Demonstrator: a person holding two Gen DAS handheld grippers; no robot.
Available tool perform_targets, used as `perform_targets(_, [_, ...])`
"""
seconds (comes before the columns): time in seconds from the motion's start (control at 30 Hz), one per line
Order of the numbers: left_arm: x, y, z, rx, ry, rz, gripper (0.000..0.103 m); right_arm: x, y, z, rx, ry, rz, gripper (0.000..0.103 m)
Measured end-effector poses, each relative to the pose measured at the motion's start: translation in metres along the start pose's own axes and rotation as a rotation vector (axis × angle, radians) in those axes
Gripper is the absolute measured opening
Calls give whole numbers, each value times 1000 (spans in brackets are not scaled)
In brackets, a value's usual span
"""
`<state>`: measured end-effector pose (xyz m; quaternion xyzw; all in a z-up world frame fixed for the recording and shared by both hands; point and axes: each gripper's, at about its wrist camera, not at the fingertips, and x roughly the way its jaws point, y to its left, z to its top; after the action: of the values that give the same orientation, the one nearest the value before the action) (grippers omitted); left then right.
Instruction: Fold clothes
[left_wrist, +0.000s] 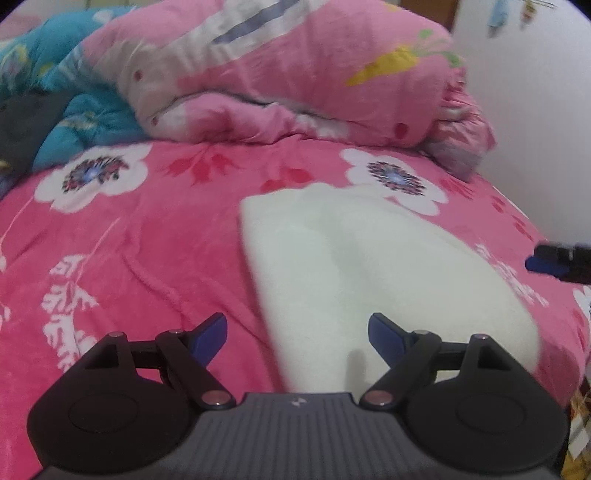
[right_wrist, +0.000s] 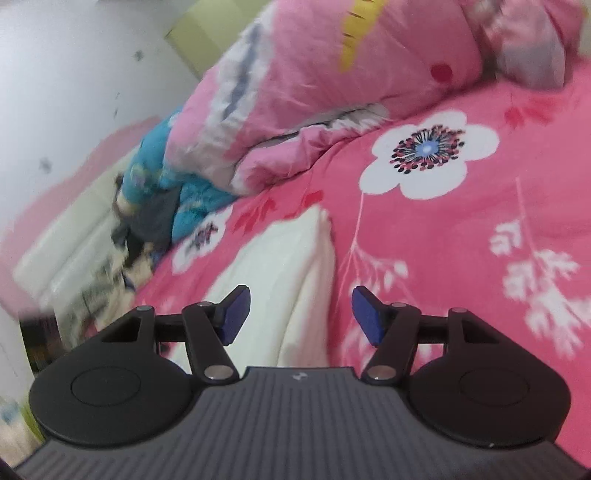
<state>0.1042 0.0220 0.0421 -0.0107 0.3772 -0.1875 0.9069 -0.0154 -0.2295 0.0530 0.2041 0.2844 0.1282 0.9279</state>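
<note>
A cream-white folded garment (left_wrist: 373, 273) lies flat on the pink floral bedspread (left_wrist: 147, 243). My left gripper (left_wrist: 297, 334) is open and empty, just above the garment's near left edge. The right gripper (left_wrist: 554, 260) shows at the right edge of the left wrist view, beside the garment; its state is unclear there. In the right wrist view the right gripper (right_wrist: 300, 312) is open and empty, over the near edge of the same garment (right_wrist: 284, 273), which lies on the bedspread (right_wrist: 461, 240).
A bunched pink quilt (left_wrist: 295, 74) and a blue quilt (left_wrist: 74, 103) lie piled at the back of the bed. A white wall (left_wrist: 535, 110) stands at the right. In the right wrist view, clutter (right_wrist: 92, 288) sits beside the bed at the left.
</note>
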Motion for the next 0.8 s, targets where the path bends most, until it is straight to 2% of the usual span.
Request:
perform_targets(0.1, [-18,-14,-12,-5,-27,-36,96,-18,25,-37,-55,0,-44,69])
perform_targets(0.17, [-25,-22,-21,-13,-21,-52,97,-22,41,-61,-64,21,-70,72])
perform_targets(0.27, [-33,-38,-34,-26,6,-29,98,-23,67,-90,-80,48,-106,74])
perform_targets(0.33, [-37,-47,-41,-28,12,-23,98,-22,84,-104,-115,44,-131,83])
perform_targets(0.5, [-50,-61,-59,-54,-23,11,100,-15,113,-126,-231,62,-282,88])
perform_targets(0.57, [-55,-61,-64,-88,-59,66,102,-13,119,-130,-249,57,-327,94])
perform_targets(0.63, [-55,-60,-65,-113,-62,125,102,-10,127,-133,-273,44,-365,99])
perform_targets(0.7, [-51,-58,-64,-123,-50,166,102,-6,134,-135,-292,24,-397,102])
perform_targets(0.8, [-44,-52,-64,-146,11,199,102,-1,145,-140,-307,-6,-436,102])
